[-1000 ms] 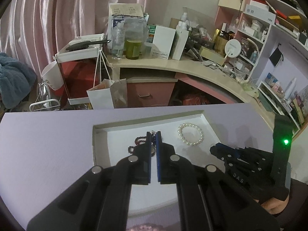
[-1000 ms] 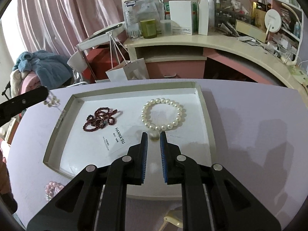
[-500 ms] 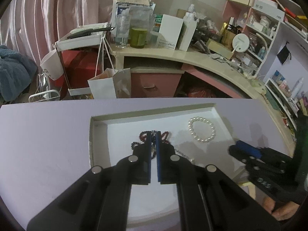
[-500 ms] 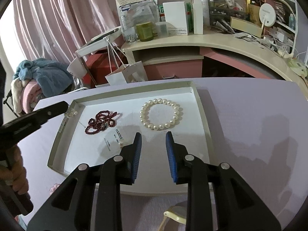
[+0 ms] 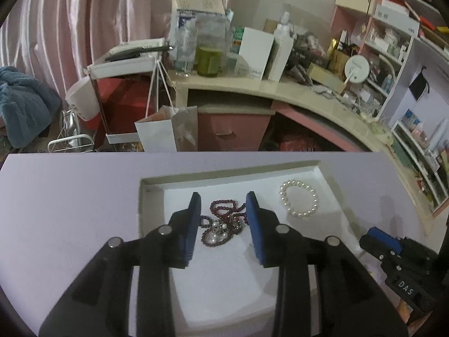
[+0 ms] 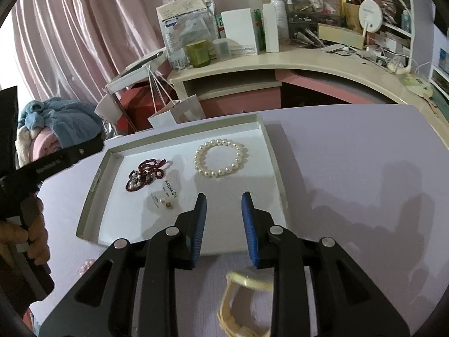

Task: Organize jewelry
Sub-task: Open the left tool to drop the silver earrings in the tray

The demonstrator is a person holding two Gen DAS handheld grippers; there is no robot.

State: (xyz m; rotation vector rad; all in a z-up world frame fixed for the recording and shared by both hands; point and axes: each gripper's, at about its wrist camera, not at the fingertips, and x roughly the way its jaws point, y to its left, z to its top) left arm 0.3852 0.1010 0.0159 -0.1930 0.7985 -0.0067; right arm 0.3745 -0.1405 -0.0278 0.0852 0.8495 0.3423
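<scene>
A small white card printed "HANNA SU" (image 6: 170,188) lies inside the shallow white cardboard tray (image 6: 276,163) on the lilac desk (image 6: 350,151), near the tray's left side. Just beyond it, toward the far left corner, sits the dark red bead strand tangled with a silver-pearl piece (image 5: 223,221). The white pearl bracelet (image 6: 219,157) rests near the tray's far right corner. The left hand-held gripper (image 5: 223,224) hovers over the red beads, jaws opening, nothing pressed between them. The right hand-held gripper (image 6: 224,224) stands parted and empty at the tray's near edge; its body reads "DAS". A cream wristwatch (image 6: 241,306) lies at the desk's near edge. Behind are pink curtains (image 6: 70,33) and a cluttered curved counter (image 6: 280,59).
</scene>
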